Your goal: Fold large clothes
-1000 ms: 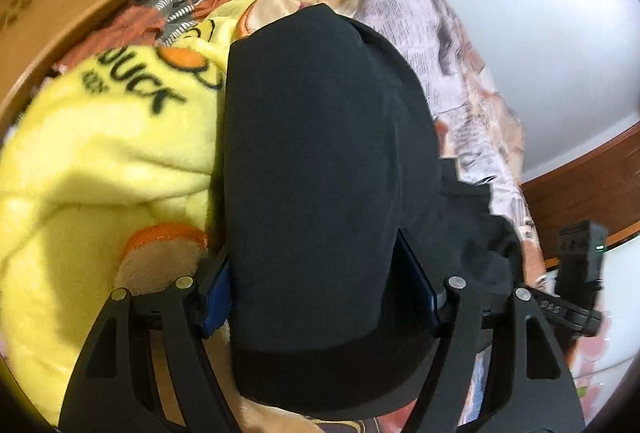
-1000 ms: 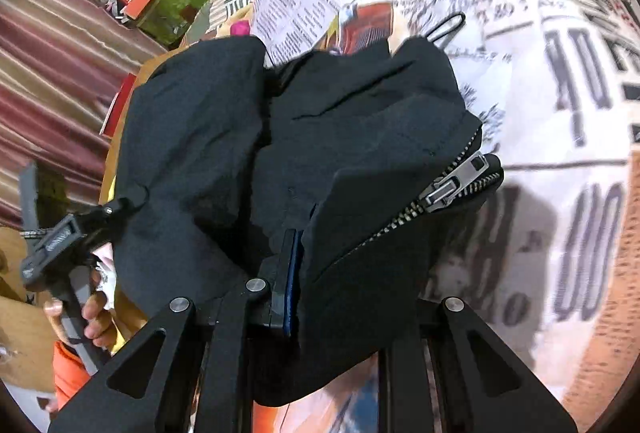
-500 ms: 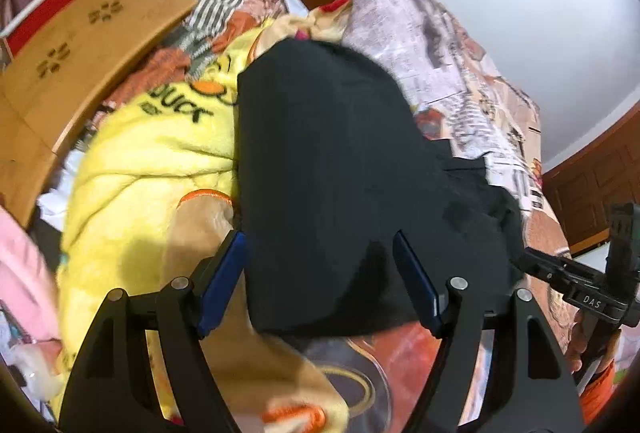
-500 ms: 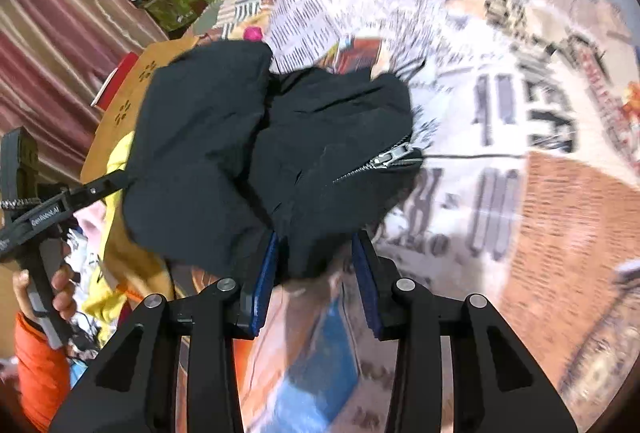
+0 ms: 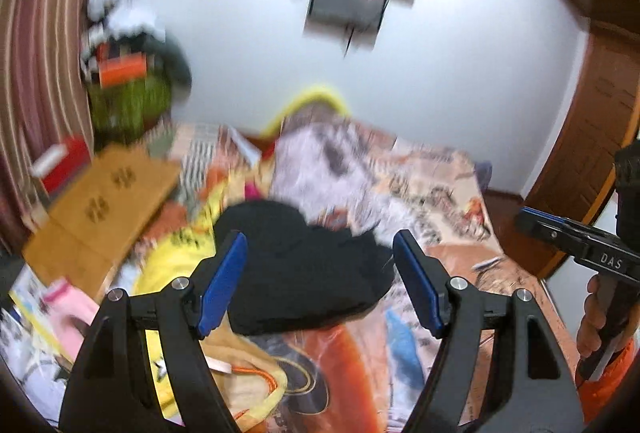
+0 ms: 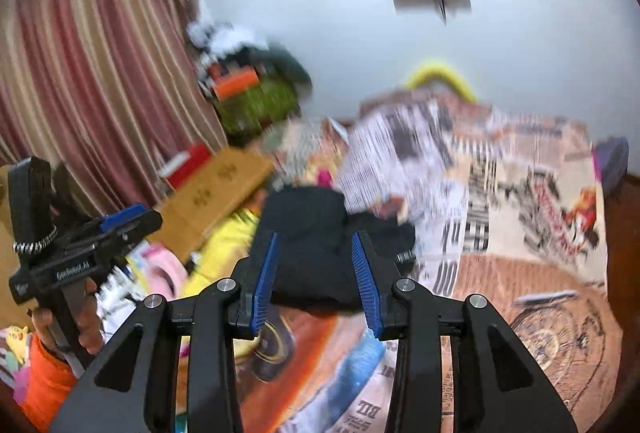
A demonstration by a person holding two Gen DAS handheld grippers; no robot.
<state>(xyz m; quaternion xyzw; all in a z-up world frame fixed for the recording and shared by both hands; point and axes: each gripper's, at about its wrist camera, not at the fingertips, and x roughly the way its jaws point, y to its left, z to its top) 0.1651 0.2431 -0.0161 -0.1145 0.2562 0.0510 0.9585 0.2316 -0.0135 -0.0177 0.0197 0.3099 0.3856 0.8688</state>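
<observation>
My left claw point(image 5: 320, 273) and right claw point(image 6: 314, 273) both gaped empty above the folded black zip-up jacket point(image 5: 304, 273) on the bed point(image 5: 460, 233).

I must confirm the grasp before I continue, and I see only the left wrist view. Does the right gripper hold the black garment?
Observer: No. In the right wrist view the right gripper is open. Its jaws have just been opening, with nothing between them. The black garment lies on the bed beyond them.
Operator: Where on the garment is the zipper?
Observer: The zipper shows at its right edge, toward the newspaper-print bedcover.
Operator: Is my left gripper seen there?
Observer: Yes, the left gripper is at the left side, held by a hand with an orange sleeve.
</observation>
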